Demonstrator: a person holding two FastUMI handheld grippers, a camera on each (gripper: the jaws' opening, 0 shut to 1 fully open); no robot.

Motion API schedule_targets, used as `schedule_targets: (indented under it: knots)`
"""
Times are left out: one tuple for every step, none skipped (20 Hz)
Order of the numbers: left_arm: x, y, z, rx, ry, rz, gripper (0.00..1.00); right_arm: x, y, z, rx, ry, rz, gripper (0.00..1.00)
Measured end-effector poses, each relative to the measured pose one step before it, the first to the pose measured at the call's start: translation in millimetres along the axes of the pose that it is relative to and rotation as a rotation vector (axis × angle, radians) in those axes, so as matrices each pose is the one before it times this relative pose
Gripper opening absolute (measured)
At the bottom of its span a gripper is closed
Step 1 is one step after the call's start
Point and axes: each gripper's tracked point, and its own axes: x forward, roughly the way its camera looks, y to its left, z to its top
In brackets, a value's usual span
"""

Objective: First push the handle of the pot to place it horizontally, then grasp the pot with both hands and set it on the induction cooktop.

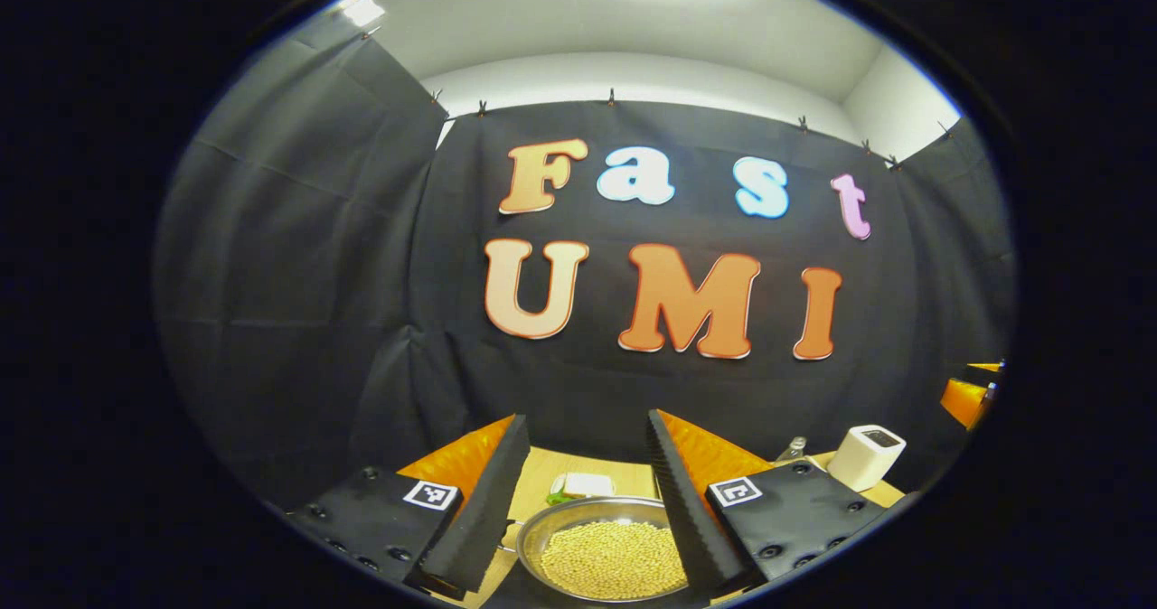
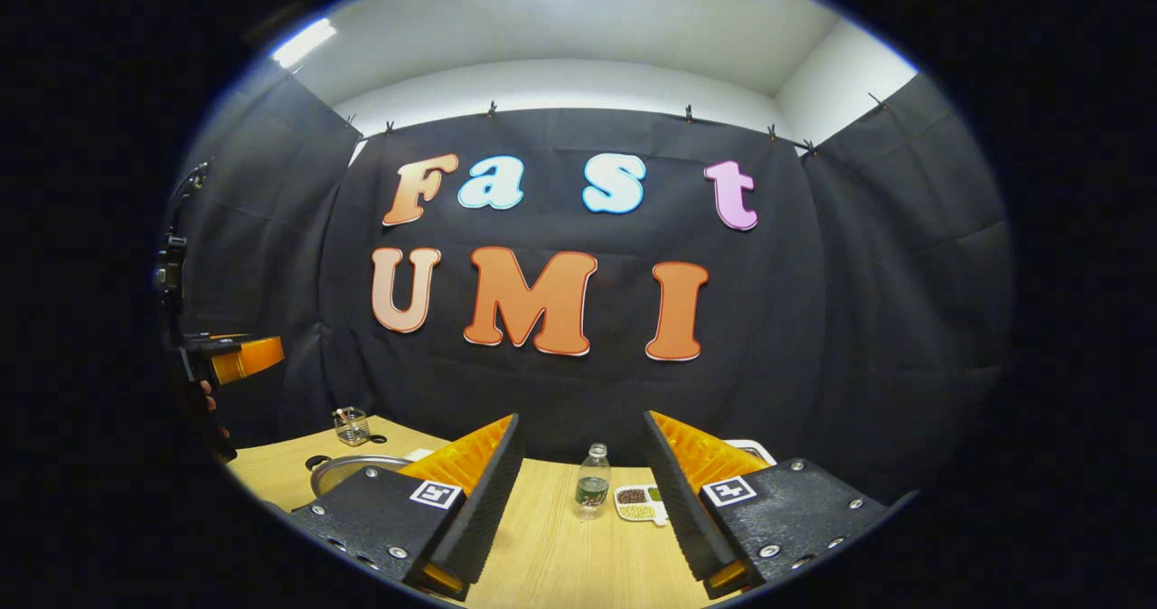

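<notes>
In the left gripper view a round metal pot [image 1: 610, 555] holding pale beans sits on the wooden table [image 1: 542, 478], low between the fingers of my left gripper [image 1: 586, 424]. That gripper is open and touches nothing. The right gripper view has the same pot [image 2: 348, 469] at the lower left, partly hidden behind my left finger. My right gripper [image 2: 581, 419] is open over the table [image 2: 560, 546] and holds nothing. The pot's handle is hard to make out. The left gripper [image 2: 230, 359] hangs at the far left edge, held in a hand.
A small white dish [image 1: 583, 484] lies behind the pot. A white boxy container [image 1: 866, 455] stands at the right. A clear bottle [image 2: 592, 481] and a divided tray of beans [image 2: 640, 502] stand ahead of the right gripper. A glass jar [image 2: 351, 426] stands at the back left.
</notes>
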Motion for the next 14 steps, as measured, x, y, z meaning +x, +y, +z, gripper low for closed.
schedule_targets:
  knots:
    - [-5.31, -8.97, 10.32, -0.00129, -0.01821, -0.01990, 0.86, -4.16, -2.70, 9.73, -0.00004, -0.02330, 0.00804, 0.82]
    - [-6.04, -9.01, 5.87, -0.00367, -0.01359, -0.01617, 0.89, -4.30, -1.03, 7.04, 0.00509, -0.01305, 0.01751, 0.83]
    - [-4.57, -6.31, 9.42, 0.00054, -0.01290, -0.01052, 0.90, -5.84, -4.60, 5.50, 0.00722, -0.00748, 0.00460, 0.83]
    - [-4.99, -3.97, 10.96, 0.00471, -0.01446, -0.00535, 0.91, -1.06, -5.65, 5.03, 0.00033, -0.01016, -0.00495, 0.84]
    - [-4.13, -2.57, 7.34, 0.01107, -0.00412, 0.00375, 0.87, -2.50, -8.89, 6.99, -0.00127, -0.01197, -0.01116, 0.85]
    - [-8.53, -2.48, 6.31, 0.01423, 0.00191, 0.00273, 0.92, -2.08, -5.41, 6.10, -0.00027, -0.01597, -0.00620, 0.86]
    - [-4.41, -3.84, 6.20, 0.00030, -0.00814, -0.00090, 0.92, -1.56, -3.48, 4.97, 0.00148, -0.01894, 0.00259, 0.86]
    - [-4.11, -9.40, 8.15, -0.00042, -0.01405, -0.01611, 0.92, -1.95, -2.34, 2.90, 0.00482, -0.01605, 0.00039, 0.87]
    - [-1.26, -8.00, 8.56, 0.00739, -0.01877, -0.02231, 0.92, -1.55, -0.83, -1.77, -0.00477, -0.00891, 0.00524, 0.88]
    - [-1.76, -4.24, 5.79, 0.02215, -0.01461, -0.01393, 0.92, -1.29, -2.89, -1.35, -0.00862, -0.00076, 0.00041, 0.90]
    - [-1.76, 2.19, 4.51, 0.01812, -0.00986, 0.00849, 0.92, -1.70, -3.96, 0.91, -0.00216, -0.00137, -0.00605, 0.91]
    - [-2.53, 0.34, 4.81, 0.00924, -0.00642, 0.00487, 0.92, -1.29, -3.38, 3.25, 0.00258, -0.00797, -0.00456, 0.93]
    - [-2.17, -2.80, 2.99, -0.00484, -0.00740, -0.00397, 0.95, -0.48, -3.88, 5.15, 0.00136, -0.01023, -0.00212, 0.93]
    - [-1.98, -7.38, 1.70, -0.00542, -0.00139, -0.00859, 0.99, 0.17, -4.52, 3.40, -0.00759, -0.00929, -0.01097, 0.93]
